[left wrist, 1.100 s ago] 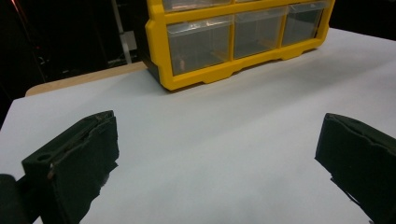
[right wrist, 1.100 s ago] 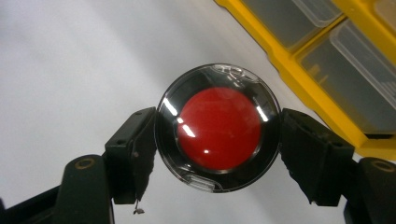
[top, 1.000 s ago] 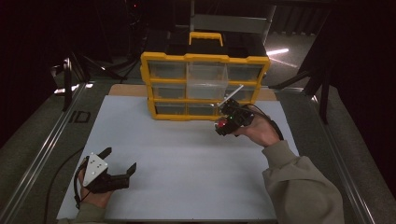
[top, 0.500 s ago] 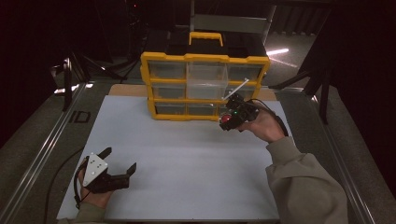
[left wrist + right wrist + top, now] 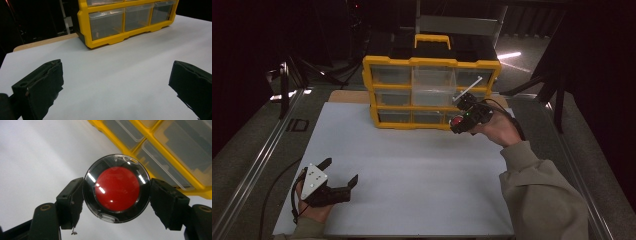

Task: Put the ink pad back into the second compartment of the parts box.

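The right gripper (image 5: 117, 195) has its jaws clamped on either side of a round clear-cased red disc (image 5: 117, 188) — held in the air just in front of the yellow drawer organizer (image 5: 430, 92), by its lower right drawers. This looks like the carry step, the disc headed for a drawer. Next calls for choosing a drawer and getting it open, which the idle hand could do. The left gripper (image 5: 339, 177) rests well short of the organizer, jaws apart, empty.
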`<state>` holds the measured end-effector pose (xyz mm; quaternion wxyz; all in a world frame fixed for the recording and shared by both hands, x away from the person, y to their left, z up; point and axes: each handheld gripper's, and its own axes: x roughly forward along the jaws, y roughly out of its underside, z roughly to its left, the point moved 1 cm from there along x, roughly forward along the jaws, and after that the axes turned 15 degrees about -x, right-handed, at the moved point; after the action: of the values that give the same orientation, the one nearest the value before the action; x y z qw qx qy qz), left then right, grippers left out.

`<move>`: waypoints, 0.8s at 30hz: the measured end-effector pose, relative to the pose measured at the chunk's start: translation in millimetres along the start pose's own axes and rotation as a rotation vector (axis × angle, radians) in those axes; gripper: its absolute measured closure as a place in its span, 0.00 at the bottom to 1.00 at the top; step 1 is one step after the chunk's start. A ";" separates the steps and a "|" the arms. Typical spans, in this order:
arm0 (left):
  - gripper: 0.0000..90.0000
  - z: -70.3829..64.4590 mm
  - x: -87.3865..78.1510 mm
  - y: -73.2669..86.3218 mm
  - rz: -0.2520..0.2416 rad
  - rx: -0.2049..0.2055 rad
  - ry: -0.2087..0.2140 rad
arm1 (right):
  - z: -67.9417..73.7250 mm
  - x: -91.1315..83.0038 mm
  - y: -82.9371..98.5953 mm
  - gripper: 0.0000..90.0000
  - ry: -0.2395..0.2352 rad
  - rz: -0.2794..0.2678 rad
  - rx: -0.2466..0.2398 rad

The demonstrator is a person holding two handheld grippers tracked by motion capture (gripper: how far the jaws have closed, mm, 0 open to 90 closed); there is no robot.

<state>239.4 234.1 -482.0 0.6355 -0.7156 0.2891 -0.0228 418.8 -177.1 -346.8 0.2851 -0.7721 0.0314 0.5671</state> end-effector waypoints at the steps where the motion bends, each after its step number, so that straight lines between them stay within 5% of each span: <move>1: 0.00 0.0 0.0 0.0 0.001 0.001 0.000 | -0.9 -1.1 -0.2 0.33 0.001 0.000 -0.001; 24: 0.00 0.0 0.5 0.2 -0.001 -0.003 -0.001 | -23.8 -29.1 -9.3 0.33 0.042 0.006 0.016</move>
<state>239.7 233.8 -482.3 0.6345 -0.7168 0.2883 -0.0223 432.3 -188.7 -312.4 0.2888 -0.7814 0.0441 0.5513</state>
